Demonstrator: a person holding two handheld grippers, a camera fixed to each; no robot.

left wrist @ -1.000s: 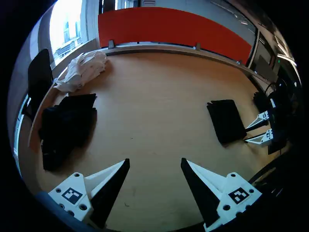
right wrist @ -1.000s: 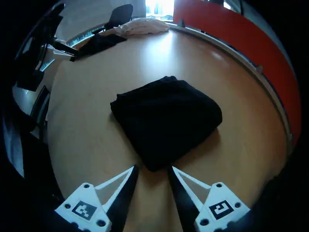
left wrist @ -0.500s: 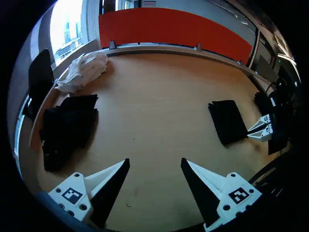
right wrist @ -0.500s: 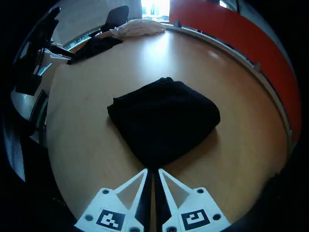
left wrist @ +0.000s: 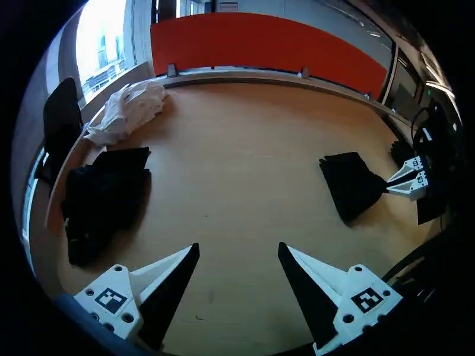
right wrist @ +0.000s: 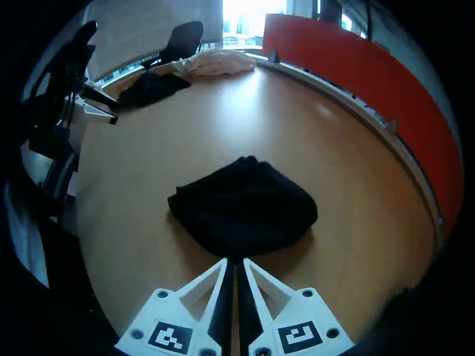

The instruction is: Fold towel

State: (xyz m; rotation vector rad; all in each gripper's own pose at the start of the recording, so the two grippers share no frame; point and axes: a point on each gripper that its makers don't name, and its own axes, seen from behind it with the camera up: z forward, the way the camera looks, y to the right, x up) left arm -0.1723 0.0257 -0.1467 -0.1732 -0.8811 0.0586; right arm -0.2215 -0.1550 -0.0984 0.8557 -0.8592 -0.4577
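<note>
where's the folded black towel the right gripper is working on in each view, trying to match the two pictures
Left gripper view: the black towel lies at the right side of the table, one corner pinched by the right gripper.
Right gripper view: the black towel sits in the middle, just beyond that gripper at bottom centre.
Shared landmark: the white cloth pile at the table's far edge.
</note>
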